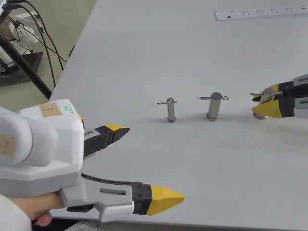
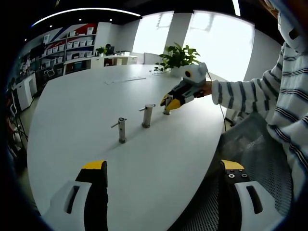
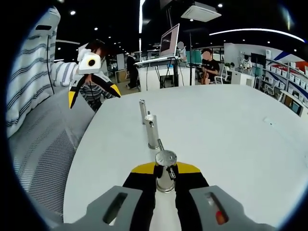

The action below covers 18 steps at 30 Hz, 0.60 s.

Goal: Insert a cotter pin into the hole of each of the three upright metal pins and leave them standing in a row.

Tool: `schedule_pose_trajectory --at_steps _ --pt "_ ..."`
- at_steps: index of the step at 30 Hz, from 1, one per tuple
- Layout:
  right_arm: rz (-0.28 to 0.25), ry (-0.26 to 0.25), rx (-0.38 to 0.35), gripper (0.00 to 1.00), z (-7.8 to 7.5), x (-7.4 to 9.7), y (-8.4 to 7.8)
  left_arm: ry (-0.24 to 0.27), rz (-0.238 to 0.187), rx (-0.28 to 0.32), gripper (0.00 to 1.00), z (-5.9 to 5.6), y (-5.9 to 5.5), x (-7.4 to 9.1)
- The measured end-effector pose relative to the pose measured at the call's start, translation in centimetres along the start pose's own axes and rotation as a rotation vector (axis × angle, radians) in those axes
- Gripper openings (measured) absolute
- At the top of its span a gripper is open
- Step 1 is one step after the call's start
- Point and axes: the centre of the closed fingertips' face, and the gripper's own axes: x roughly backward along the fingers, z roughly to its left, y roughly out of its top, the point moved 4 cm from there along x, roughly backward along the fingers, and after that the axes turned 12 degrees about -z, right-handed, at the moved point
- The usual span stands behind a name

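The jaws of the left gripper (image 1: 142, 163) are standing wide apart with nothing between them. The jaws of the right gripper (image 1: 263, 100) are closing narrowly around the right pin (image 1: 260, 115), with one yellow tip on each side of its shaft.

The grey table (image 1: 144, 57) is taking up most of the space in front of the person, and a white power strip (image 1: 260, 13) is lying along its far side. The left gripper is hovering over the near edge, gripped from below by a hand (image 1: 33, 211), and it is well apart from the work. The right gripper is reaching in from the right side, at the end of an arm in a striped sleeve (image 2: 250, 94).

Three metal pins are standing upright in a row across the middle of the table. The middle pin (image 1: 213, 109) is looking the thickest, and the left pin (image 1: 171, 112) is slimmer. The first cotter pin (image 1: 167, 102) is sitting crosswise through the head of the left pin, and the second cotter pin (image 1: 215, 98) is sitting the same way through the middle pin. A third cotter pin (image 1: 256, 94) is poking out at the top of the right pin, just beside the upper jaw tip. I cannot tell whether it is going fully through the hole.
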Motion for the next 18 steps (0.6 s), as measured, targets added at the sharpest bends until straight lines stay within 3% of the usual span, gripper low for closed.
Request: schedule_pose_trajectory --at_steps 18 --pt "0.035 -0.002 0.031 0.1 0.22 -0.26 -0.33 -0.006 0.0 0.011 0.93 -0.02 -0.09 -0.09"
